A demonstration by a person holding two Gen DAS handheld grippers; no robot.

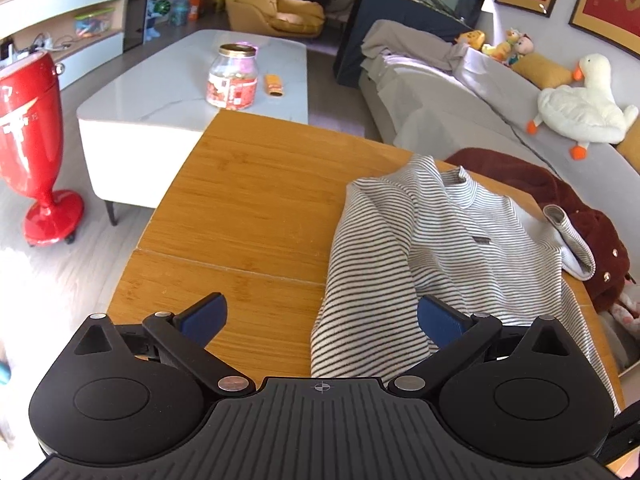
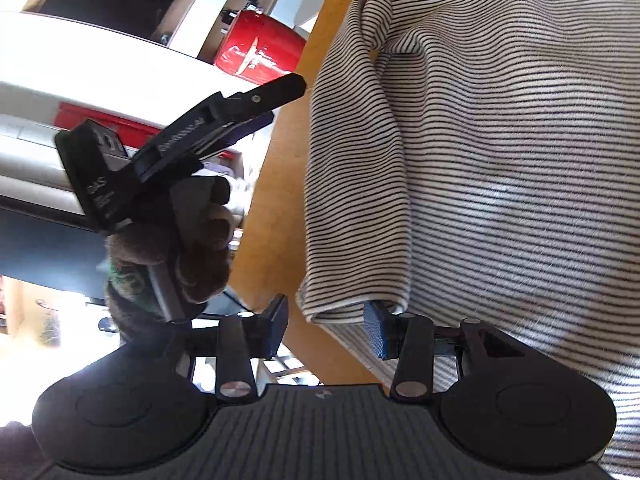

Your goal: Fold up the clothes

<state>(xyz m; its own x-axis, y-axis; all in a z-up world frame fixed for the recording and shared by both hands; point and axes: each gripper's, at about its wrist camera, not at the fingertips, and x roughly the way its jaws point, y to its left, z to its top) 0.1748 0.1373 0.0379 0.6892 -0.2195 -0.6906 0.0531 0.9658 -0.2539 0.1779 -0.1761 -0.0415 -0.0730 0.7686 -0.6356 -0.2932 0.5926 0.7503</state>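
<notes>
— Nearest the lens, how do the right gripper (image 2: 326, 330) jaws stand?
— Parted about halfway, nothing pinched; the folded sleeve edge of the striped top (image 2: 500, 152) hangs just above the gap.
— And the left gripper (image 1: 320, 316)?
— Spread wide, holding nothing; its right-hand pad (image 1: 438, 318) lies against the cloth. A gloved hand (image 2: 188, 248) grips its handle.
— Where does the garment lie?
— On the wooden table (image 1: 248, 200), toward its right side, partly folded, beside a dark red garment (image 1: 580, 220).
</notes>
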